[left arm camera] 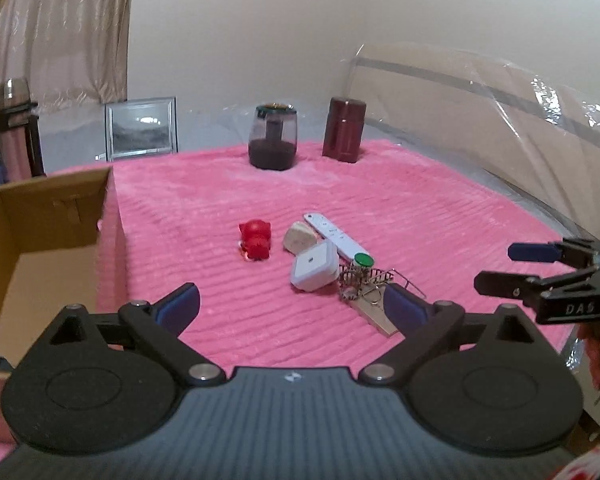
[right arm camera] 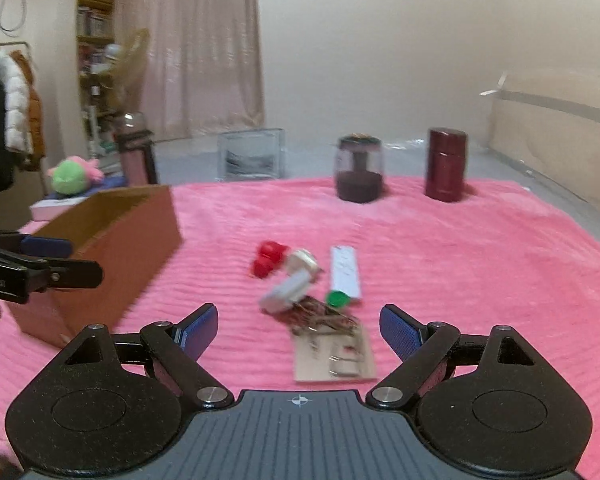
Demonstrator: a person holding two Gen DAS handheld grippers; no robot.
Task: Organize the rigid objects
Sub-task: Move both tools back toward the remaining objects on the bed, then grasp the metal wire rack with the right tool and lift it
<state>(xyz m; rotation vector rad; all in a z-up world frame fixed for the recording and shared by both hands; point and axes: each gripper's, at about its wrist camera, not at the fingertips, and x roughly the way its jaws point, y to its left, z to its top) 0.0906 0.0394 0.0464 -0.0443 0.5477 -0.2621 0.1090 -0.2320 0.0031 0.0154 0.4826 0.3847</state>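
Both hand-held grippers hung above the pink blanket (left arm camera: 380,200) with their jaws apart and nothing between them: our left hand-held gripper (left arm camera: 292,302) and our right hand-held gripper (right arm camera: 298,326).

Ahead of them, near the blanket's middle, we saw the small objects bunched in one cluster. From the left wrist view, a red figurine (left arm camera: 255,239) lay at its 9 o'clock edge, just beside a pale beige lump (left arm camera: 298,236). A white square device (left arm camera: 314,266) sat touching that lump, and a white remote (left arm camera: 334,234) ran along the 3 o'clock side. A green-capped small bottle (left arm camera: 363,261) stood at the remote's near end. A tangle of wire (left arm camera: 366,280) lay on a wooden mousetrap (right arm camera: 334,354) at the cluster's 6 o'clock end, nearest the right hand-held gripper.

An open cardboard box (left arm camera: 40,240) stood at 9 o'clock of the cluster, well apart from it. At 12 o'clock, on the blanket's far edge, a dark glass jar (left arm camera: 273,138) and a maroon canister (left arm camera: 345,130) stood upright, near each other. Beyond them a framed picture (left arm camera: 141,128) leaned upright, and a pink flask (left arm camera: 14,128) stood behind the box.
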